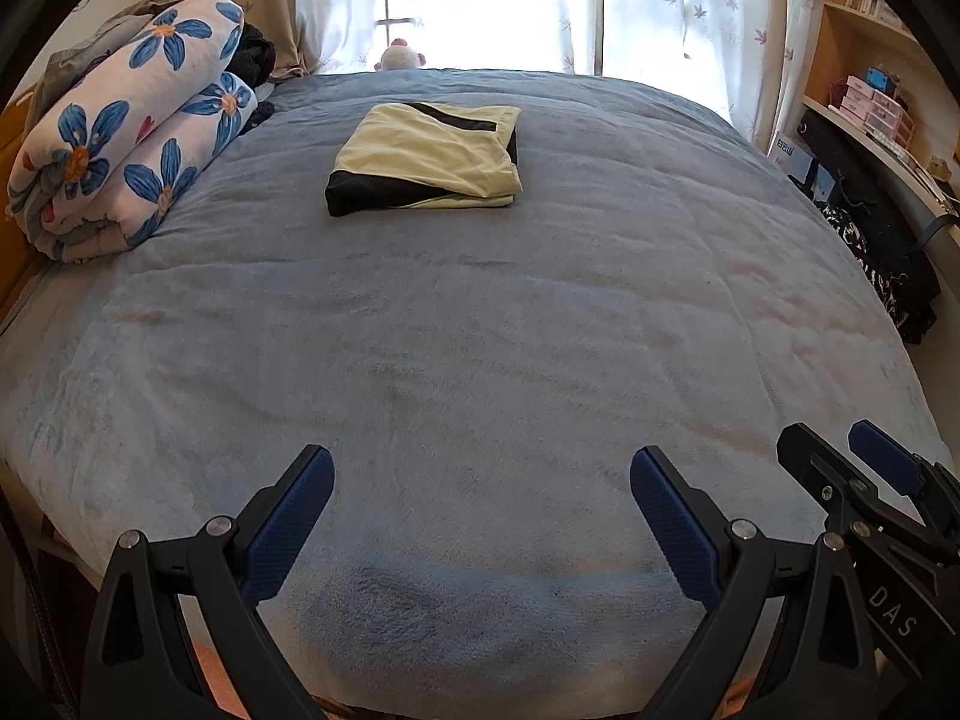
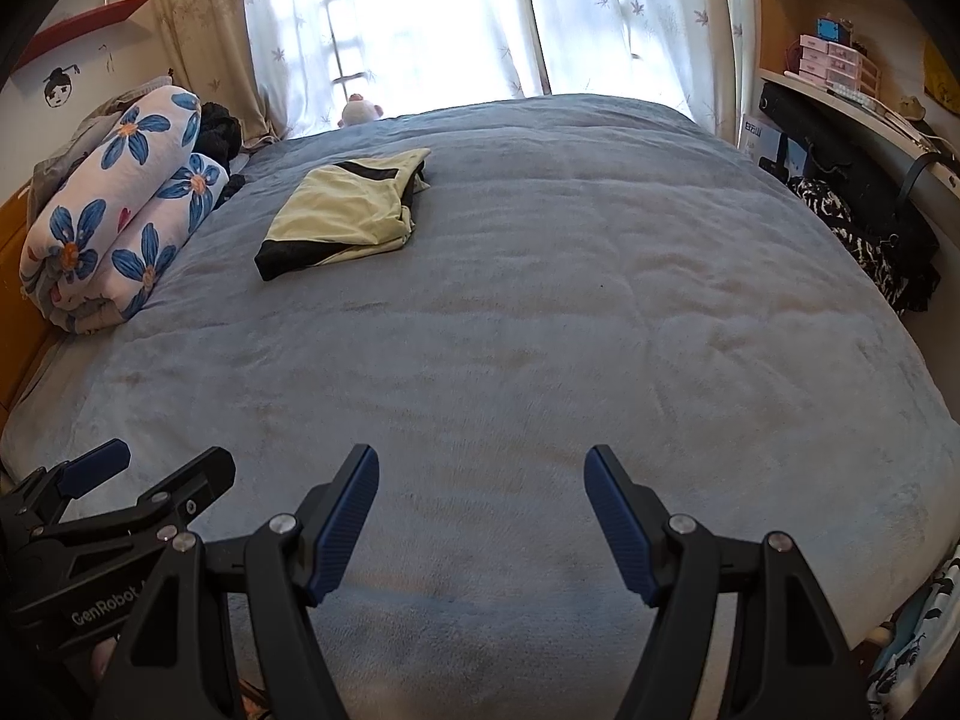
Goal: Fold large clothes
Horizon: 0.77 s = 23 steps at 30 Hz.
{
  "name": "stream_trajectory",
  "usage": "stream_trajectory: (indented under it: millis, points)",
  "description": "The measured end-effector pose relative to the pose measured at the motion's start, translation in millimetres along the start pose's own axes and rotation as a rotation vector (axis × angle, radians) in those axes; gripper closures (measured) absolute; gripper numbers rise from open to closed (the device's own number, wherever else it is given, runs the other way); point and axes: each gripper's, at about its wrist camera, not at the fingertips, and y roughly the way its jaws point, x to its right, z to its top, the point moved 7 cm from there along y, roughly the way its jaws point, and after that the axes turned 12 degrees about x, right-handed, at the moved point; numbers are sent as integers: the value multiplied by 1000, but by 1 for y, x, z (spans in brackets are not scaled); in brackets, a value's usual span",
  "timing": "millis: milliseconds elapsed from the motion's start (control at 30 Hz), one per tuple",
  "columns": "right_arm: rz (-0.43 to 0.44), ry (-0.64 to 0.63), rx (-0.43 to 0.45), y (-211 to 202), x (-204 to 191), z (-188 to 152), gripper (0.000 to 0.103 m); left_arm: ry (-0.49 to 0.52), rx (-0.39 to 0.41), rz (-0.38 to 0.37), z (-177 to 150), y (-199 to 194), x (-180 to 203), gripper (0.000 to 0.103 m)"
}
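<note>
A: What are the two grippers doing?

B: Both hang over the near edge of the bed [image 1: 480, 360], side by side. The left gripper [image 1: 482, 468] has its fingers spread wide, with nothing between the blue pads [image 1: 288, 528] but the grey-blue blanket below. The right gripper [image 2: 482, 468] is parted as well, a little less widely, and it also holds nothing.

A: Can each one see the other?

B: Yes. From the left wrist, the right gripper [image 1: 840, 450] pokes in at the lower right, just beside the left one's right finger. From the right wrist, the left gripper [image 2: 162, 462] shows at the lower left.

A: And the garment?

B: The folded shirt [image 1: 426, 159], pale yellow with black panels, lies flat on the blanket well ahead of both grippers, far out of reach of the fingertips. For the left gripper it sits almost straight ahead, slightly left of centre. For the right gripper the shirt [image 2: 345, 210] lies ahead and off to the left.

A: Anything else close by?

B: A rolled quilt [image 1: 126, 126] with blue flowers rests at the bed's left edge, left of the shirt and apart from it. A small plush toy [image 1: 399, 54] sits beyond the far edge of the bed, by the curtains [image 1: 690, 6]. Shelves [image 2: 834, 60] with boxes stand far to the right.
</note>
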Motion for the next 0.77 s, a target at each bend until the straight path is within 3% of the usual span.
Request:
stream_trajectory:
  millis: [767]
  points:
    - [-5, -2, -48, 20, -3, -5, 32, 6, -46, 4, -6, 19, -5, 5]
